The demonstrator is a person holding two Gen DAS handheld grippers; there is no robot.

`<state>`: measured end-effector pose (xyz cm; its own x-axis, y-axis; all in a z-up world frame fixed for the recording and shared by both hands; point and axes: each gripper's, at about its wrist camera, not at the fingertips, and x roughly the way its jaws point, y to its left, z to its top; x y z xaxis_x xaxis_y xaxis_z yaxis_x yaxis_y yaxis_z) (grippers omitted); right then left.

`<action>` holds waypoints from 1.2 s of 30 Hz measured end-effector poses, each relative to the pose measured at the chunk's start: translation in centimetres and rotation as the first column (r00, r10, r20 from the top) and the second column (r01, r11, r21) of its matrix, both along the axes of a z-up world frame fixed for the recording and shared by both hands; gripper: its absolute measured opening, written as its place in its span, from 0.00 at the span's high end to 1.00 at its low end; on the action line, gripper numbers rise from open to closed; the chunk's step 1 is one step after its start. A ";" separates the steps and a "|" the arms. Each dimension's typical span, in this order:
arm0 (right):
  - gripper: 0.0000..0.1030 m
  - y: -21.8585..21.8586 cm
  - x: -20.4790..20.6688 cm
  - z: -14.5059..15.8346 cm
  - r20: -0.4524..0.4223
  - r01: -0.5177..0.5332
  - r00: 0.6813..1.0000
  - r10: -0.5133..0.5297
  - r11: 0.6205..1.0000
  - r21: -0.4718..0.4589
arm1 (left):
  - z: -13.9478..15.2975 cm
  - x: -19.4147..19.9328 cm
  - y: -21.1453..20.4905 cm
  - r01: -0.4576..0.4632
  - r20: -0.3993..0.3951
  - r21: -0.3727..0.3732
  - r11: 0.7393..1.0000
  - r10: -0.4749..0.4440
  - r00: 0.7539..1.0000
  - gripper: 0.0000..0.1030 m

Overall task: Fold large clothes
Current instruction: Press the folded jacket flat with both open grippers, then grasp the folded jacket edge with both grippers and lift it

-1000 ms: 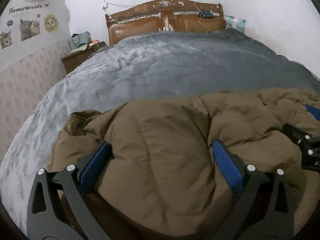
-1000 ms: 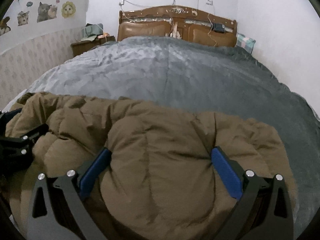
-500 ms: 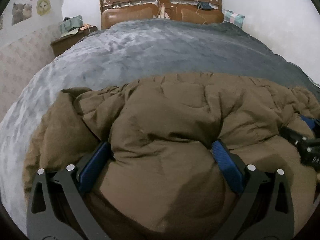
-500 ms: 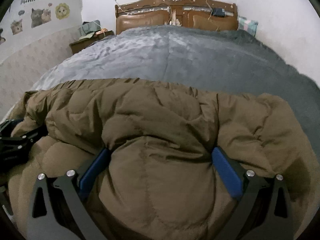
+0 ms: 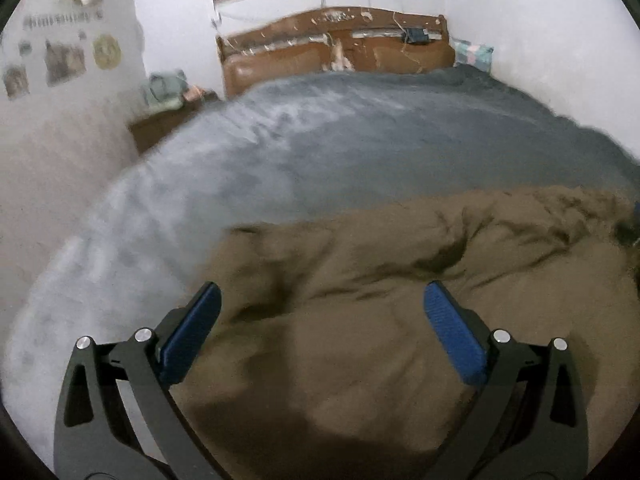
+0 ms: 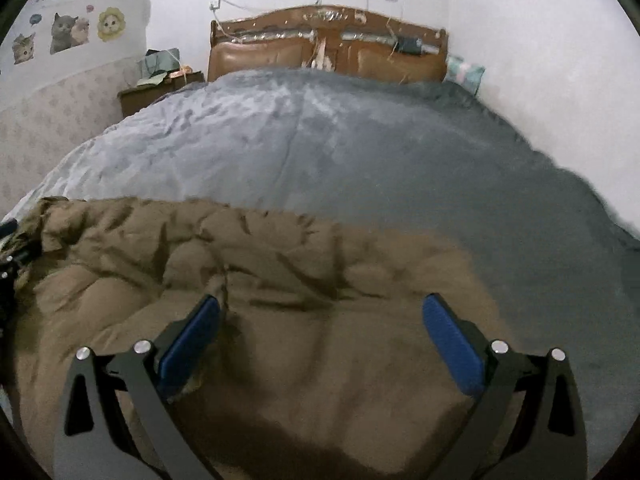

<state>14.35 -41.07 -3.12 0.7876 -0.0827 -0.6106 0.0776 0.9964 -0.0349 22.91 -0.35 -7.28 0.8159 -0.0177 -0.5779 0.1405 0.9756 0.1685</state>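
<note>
Grey blanket covers the bed, wooden headboard top centre of frame. Brown padded coat lies crumpled across the lower half of both views. I've got the left gripper and right gripper both spread wide above the coat, gripping nothing. Left view is blurred.

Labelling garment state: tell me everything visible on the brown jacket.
The brown jacket is a puffy, quilted, matte olive-brown garment, padded by the look of it. It lies crumpled and creased on the grey bedspread at the near end of the bed. Both tongs, left and right, stand open over it, apparently not pinching it.
</note>
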 end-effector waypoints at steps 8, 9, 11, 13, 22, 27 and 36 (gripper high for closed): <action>0.02 -9.8 -5.4 -1.9 -0.164 0.141 0.981 -0.105 0.964 0.223 | -2.0 -3.0 9.6 -0.230 -0.251 -0.216 0.949 0.174 0.952 0.03; 0.02 -10.6 -5.3 -3.3 -0.210 0.137 0.974 -0.081 0.954 0.268 | -2.6 -3.2 9.7 -0.226 -0.270 -0.219 0.949 0.163 0.949 0.03; 0.02 -10.9 -5.0 -5.8 -0.275 0.124 0.961 -0.020 0.921 0.368 | -3.3 -3.0 8.7 -0.207 -0.286 -0.202 0.957 0.144 0.947 0.03; 0.03 -10.8 -4.4 -8.1 -0.327 0.141 0.944 0.032 0.860 0.490 | -4.8 -2.7 7.6 -0.190 -0.340 -0.225 0.956 0.106 0.934 0.03; 0.77 -8.5 -6.7 -4.4 -0.197 0.036 0.979 0.048 0.915 0.403 | -3.3 -4.4 4.7 -0.059 -0.321 -0.227 0.972 -0.017 0.947 0.86; 0.68 -8.7 -9.7 -1.5 -0.134 0.040 0.991 0.005 0.943 0.329 | 0.3 -9.7 5.2 -0.013 -0.207 -0.252 0.968 -0.041 0.978 0.80; 0.04 -11.3 -15.5 1.8 -0.059 0.213 0.977 -0.206 0.912 0.351 | 5.0 -12.1 5.4 -0.164 0.057 -0.208 0.964 0.179 0.982 0.06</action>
<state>-1.15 -52.40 -1.27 0.7629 -0.0207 -0.6462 0.2891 0.9049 0.3124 10.77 5.06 -2.27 0.8574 0.0168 -0.5144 -0.0377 0.9988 -0.0302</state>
